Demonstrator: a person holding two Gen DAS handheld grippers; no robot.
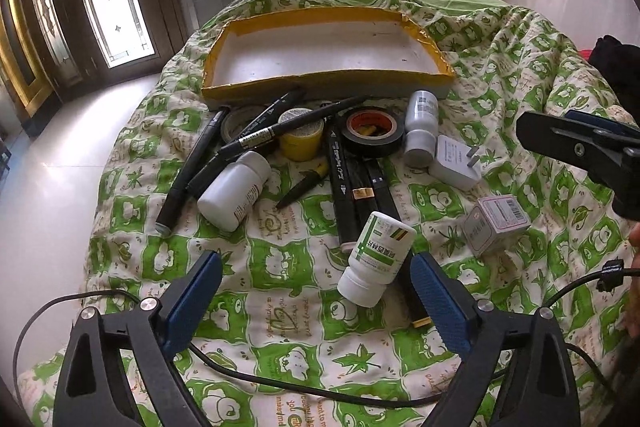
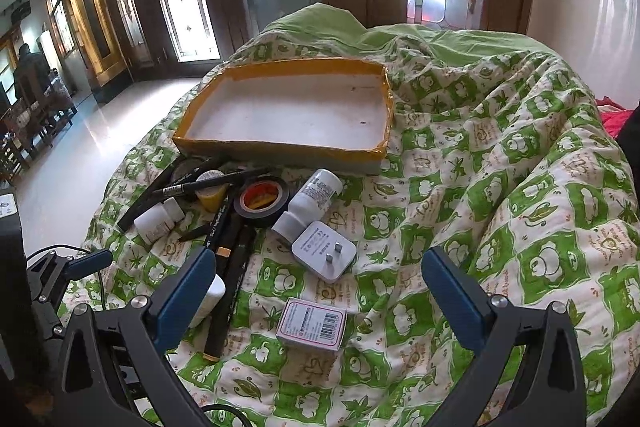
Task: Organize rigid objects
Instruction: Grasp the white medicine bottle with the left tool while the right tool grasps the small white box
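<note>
- The green-label bottle (image 1: pixel 376 259) is lying on its side on the quilt (image 1: pixel 280 267), cap toward you, leaning across the black markers (image 1: pixel 352 187). It's looking like your first pick.
- Your left gripper (image 1: pixel 316 291) is sitting wide open and gripping nothing. The bottle is lying close to the right-hand pad, off centre.
- So you're lining up a grab. Next you're wanting to slide over so the bottle body sits mid-gap, drop lower, then squeeze across the body, not the cap.
- Your right gripper (image 2: pixel 320 291) is hanging open too, empty, with the small barcode box (image 2: pixel 314 323) sitting just ahead between its fingers.
- Further out, the yellow-rimmed tray (image 1: pixel 324 83) is waiting empty beyond the pile: tape rolls (image 1: pixel 370 131), white bottles (image 1: pixel 236 191), the plug adapter (image 1: pixel 456 163).
- Nothing's in the tray yet, so you're right at the start.
</note>
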